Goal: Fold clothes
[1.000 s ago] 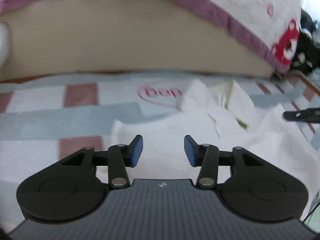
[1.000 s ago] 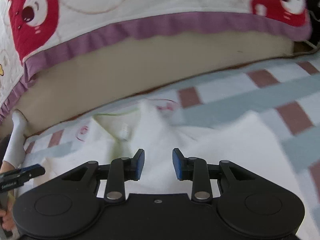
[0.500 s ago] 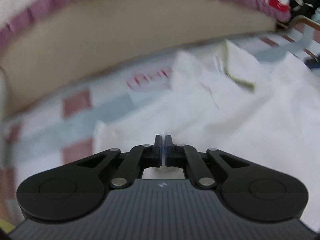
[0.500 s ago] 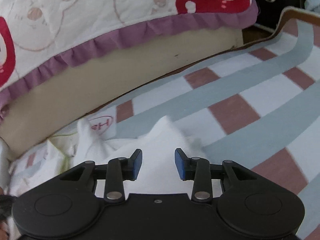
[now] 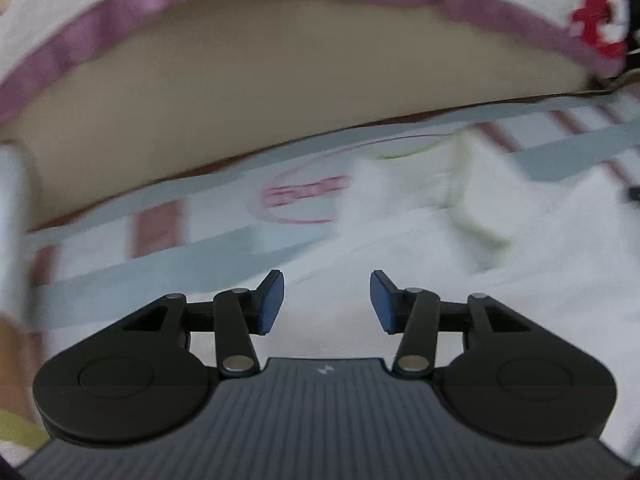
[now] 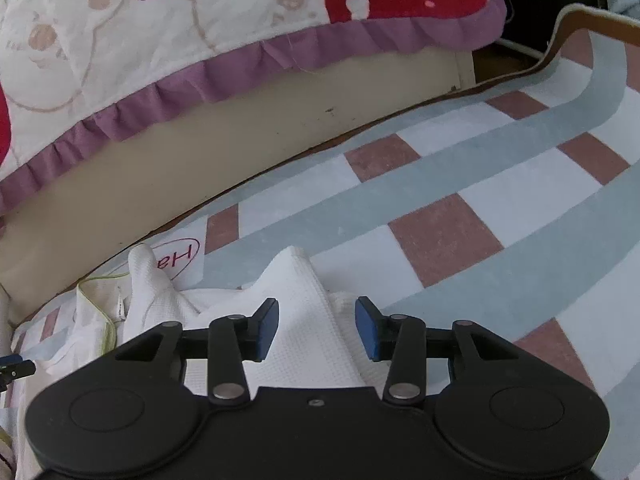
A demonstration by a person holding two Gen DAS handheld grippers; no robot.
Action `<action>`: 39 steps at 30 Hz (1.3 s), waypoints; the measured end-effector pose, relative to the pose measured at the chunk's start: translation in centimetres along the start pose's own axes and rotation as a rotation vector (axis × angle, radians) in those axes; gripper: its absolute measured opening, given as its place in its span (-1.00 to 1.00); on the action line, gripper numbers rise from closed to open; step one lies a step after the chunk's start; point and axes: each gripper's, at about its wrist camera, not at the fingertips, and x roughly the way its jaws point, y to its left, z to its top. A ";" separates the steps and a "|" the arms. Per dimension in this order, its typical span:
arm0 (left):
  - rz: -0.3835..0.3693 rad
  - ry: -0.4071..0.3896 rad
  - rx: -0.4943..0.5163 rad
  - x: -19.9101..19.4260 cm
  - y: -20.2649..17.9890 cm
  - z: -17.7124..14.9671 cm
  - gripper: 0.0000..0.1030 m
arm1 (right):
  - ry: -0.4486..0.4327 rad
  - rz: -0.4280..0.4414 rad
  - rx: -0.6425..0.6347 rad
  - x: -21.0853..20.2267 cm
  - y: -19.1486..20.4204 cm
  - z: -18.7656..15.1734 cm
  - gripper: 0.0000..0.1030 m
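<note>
L gripper [image 5: 327,302] is wide open w/ nothing between its blue pads [image 5: 272,300]; it sits low over the near edge of a white garment [image 5: 500,280], whose cloth fills the gap between the fingers, but whether the pads touch it can't be told since the L view is smeared w/ blur. The white garment lies rumpled on a checked mat [image 5: 160,260] w/ grey-blue stripes and reddish squares, spreading to the R side of the L view; its collar area w/ pale green trim [image 5: 480,232] is bunched up beyond the gripper, next to a red oval logo [image 5: 304,196] printed on the mat. R gripper [image 6: 316,328] is also open wide, holding nothing; a folded ridge of the garment's waffle-textured cloth [image 6: 308,312] runs up between its fingers, not clamped, apart from both pads. In the R view the garment is at lower L of the mat, w/ a raised peak just ahead of the gripper and the green-trimmed neck further L. Behind the mat is a beige mattress side [image 6: 200,168], w/ a bear-print quilt w/ purple ruffle [image 6: 240,68] hanging over it.
</note>
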 end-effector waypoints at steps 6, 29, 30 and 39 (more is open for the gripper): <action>-0.224 0.075 0.041 0.5 -5.5 3.6 0.07 | 0.024 0.136 0.061 0.8 -0.9 0.0 0.11; -0.182 0.091 0.049 5.1 -7.5 1.8 0.51 | -0.163 0.016 -0.239 0.1 2.2 -0.9 -0.84; -0.183 0.098 0.038 5.1 -7.2 2.0 0.51 | -0.193 0.042 -0.254 -1.0 2.8 -0.8 -0.85; -0.235 0.035 -0.050 3.6 -5.3 2.4 0.47 | 0.006 0.453 -0.221 -11.7 4.0 -4.7 -0.86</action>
